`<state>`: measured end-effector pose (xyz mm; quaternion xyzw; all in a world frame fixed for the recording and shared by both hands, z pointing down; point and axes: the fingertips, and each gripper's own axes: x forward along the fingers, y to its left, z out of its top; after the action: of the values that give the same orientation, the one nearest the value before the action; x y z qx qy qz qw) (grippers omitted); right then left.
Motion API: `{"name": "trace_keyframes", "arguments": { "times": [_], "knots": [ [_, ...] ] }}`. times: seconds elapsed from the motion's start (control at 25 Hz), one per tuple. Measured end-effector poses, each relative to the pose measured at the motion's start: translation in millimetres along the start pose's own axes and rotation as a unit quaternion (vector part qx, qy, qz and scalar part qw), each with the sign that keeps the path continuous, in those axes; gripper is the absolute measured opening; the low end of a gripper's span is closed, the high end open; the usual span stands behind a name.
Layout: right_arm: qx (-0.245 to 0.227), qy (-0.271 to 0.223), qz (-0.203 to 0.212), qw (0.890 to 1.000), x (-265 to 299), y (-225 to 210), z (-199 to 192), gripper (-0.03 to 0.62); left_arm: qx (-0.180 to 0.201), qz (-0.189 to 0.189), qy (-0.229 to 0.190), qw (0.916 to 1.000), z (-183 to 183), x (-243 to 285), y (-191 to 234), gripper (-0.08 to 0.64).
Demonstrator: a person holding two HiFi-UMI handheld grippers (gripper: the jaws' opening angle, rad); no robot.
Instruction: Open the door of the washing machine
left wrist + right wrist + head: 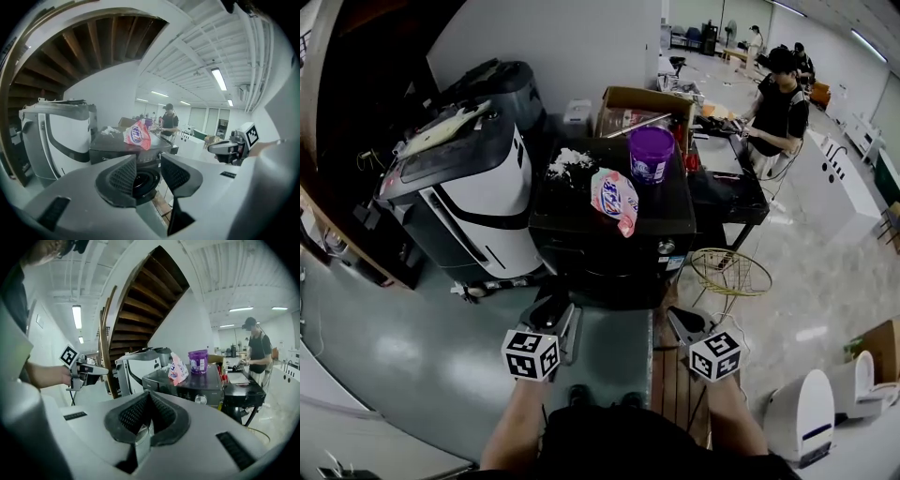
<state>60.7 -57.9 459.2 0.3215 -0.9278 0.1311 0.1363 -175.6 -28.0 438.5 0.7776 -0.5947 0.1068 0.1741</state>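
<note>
The washing machine (572, 211) is a dark, boxy unit standing in the middle of the floor. Its round door (144, 182) is set in the front face, which looks toward the person holding the tongs, and seems to lie flat against that face.

Just to the machine's left stands a white and black appliance (473, 192) of similar bulk. On the machine's right a black table (733, 195) butts up against it, and a person in dark clothes (778, 103) stands at the table's far end. Behind the machine sits an open cardboard box (642, 101). On the floor off the machine's front right corner lies a gold wire basket (731, 272).

Both tongs are held in front of the machine, apart from it and pointing at it. The left gripper (149, 161), opposite the machine's left half, has its jaws partly apart with nothing caught between the pads; the door shows through the gap, well beyond them. The right gripper (149, 397), opposite the machine's right edge, has its jaws pressed together on nothing.

On the machine's top lie a pink and white bag (616, 200) near the middle, a purple tub (652, 153) at the back right, and a small white crumpled heap (570, 161) at the back left.
</note>
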Motion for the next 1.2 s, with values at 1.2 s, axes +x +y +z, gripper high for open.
{"name": "trace_keyframes", "arguments": {
  "times": [1.2],
  "knots": [
    [-0.057,-0.086,0.019,0.994,38,39,94,0.017,0.033,0.044,-0.041,0.9976,49,-9,80,0.063]
  ]
}}
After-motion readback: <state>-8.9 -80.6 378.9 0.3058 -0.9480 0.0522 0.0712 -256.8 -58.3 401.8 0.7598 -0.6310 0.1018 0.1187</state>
